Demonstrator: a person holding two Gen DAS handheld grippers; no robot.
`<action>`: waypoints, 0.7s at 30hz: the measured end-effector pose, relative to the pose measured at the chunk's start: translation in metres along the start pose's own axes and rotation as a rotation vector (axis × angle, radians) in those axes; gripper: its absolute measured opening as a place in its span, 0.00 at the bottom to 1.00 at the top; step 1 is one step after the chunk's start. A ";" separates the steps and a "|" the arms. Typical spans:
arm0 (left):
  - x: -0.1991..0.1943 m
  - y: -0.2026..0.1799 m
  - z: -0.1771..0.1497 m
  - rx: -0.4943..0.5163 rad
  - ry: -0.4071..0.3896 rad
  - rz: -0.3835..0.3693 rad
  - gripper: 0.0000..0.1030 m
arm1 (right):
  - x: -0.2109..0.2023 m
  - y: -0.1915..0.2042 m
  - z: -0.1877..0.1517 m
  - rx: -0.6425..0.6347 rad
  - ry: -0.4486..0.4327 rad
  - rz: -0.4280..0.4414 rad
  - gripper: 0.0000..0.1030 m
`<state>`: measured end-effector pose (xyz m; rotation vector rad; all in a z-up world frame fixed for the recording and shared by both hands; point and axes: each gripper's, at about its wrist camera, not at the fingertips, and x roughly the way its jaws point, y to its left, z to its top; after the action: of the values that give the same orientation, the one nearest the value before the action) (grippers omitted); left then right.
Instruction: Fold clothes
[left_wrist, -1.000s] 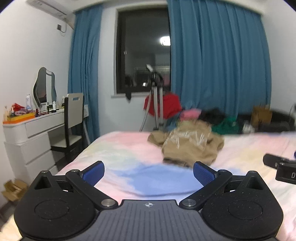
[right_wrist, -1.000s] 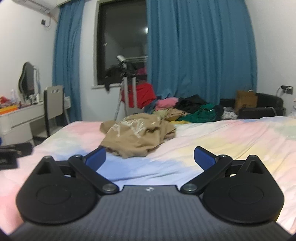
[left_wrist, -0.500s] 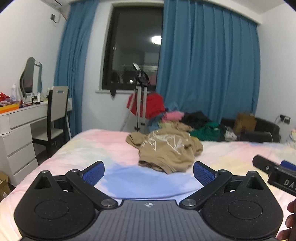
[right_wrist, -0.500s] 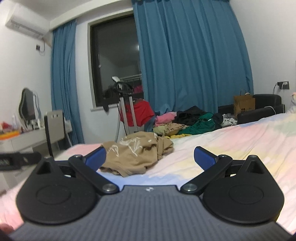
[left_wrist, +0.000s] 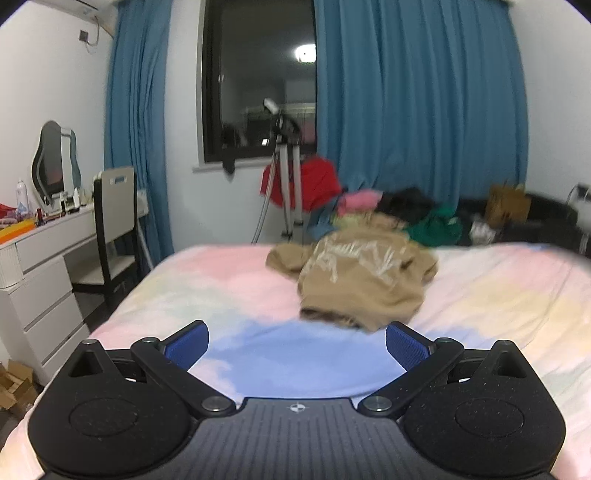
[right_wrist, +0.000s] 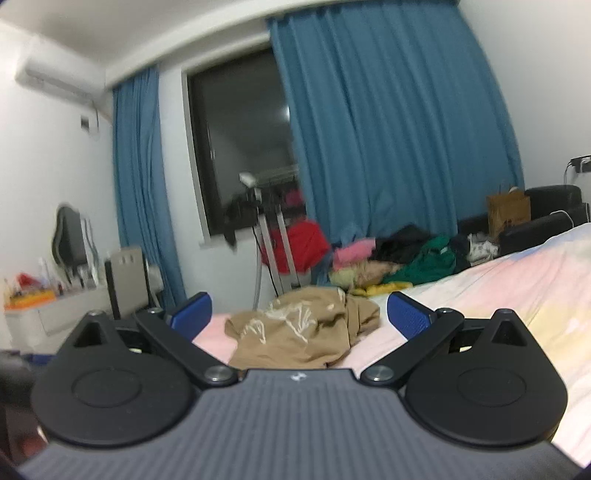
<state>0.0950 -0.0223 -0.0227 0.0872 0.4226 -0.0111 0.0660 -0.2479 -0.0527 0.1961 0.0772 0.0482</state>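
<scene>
Ahead, a crumpled tan shirt (left_wrist: 362, 280) lies on the pastel bed (left_wrist: 221, 280), near its far edge. Both the left tool (left_wrist: 295, 341) and right tool (right_wrist: 299, 314) hang short of it, blue pads spread wide apart, gripping nothing.

A bed (left_wrist: 229, 295) with a pastel pink, blue and yellow sheet carries one crumpled tan garment (left_wrist: 362, 280) at 12 o'clock.
</scene>
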 end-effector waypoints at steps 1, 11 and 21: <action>0.016 0.002 -0.002 -0.006 0.027 -0.002 1.00 | 0.008 0.003 0.004 -0.028 0.015 -0.009 1.00; 0.174 0.022 -0.004 -0.040 0.083 -0.073 0.99 | 0.056 -0.005 -0.033 0.008 0.156 0.021 1.00; 0.276 -0.006 0.008 0.122 0.178 -0.099 0.87 | 0.120 -0.017 -0.096 0.017 0.290 -0.019 1.00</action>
<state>0.3498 -0.0265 -0.1292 0.1887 0.6043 -0.1271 0.1787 -0.2393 -0.1589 0.2046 0.3686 0.0569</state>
